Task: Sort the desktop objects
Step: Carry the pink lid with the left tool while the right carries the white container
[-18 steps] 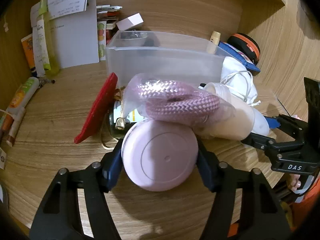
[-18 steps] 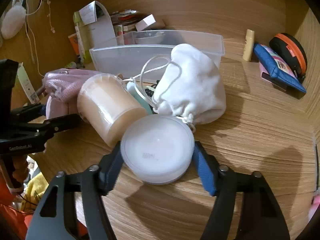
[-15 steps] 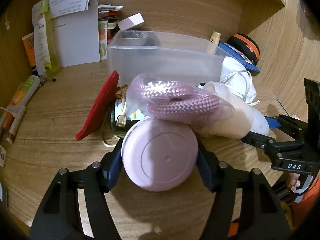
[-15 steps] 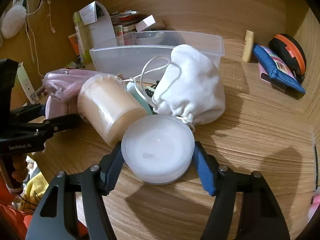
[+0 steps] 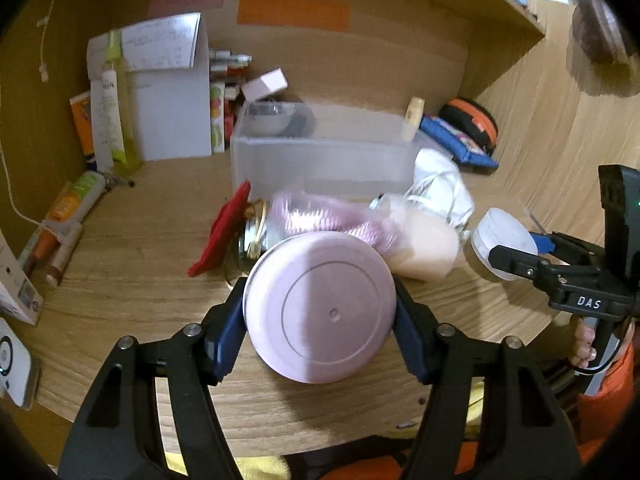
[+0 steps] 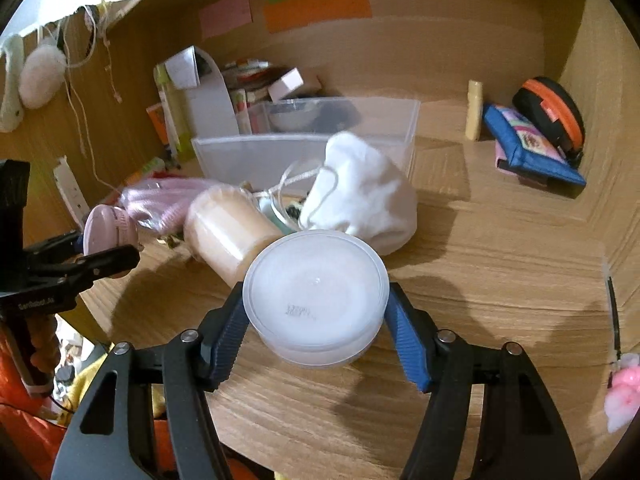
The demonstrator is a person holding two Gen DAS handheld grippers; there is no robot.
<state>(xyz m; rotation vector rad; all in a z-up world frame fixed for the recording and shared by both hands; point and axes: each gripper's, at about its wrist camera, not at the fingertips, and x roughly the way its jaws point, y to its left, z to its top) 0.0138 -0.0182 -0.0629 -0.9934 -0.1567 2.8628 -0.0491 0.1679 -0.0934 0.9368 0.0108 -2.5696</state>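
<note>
wooden desk (image 5: 132,280) cluttered | left hand-held gripper (image 5: 320,312) clamps pink jar (image 5: 320,308) | right hand-held gripper (image 6: 316,312) clamps white jar (image 6: 316,296)

Both wrist views look forward and downward, close over the desk (image 5: 132,280), sharing the clear bin (image 6: 304,152).

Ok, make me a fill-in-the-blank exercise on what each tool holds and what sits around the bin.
1. The left tool is closed on a round ____ container.
2. The right tool grips a translucent ____ tub.
3. The white drawstring pouch lies just in front of the clear plastic ____.
4. The sticky note with the largest area on the back wall is ____.

Missing words: pink; white; bin; orange
</note>
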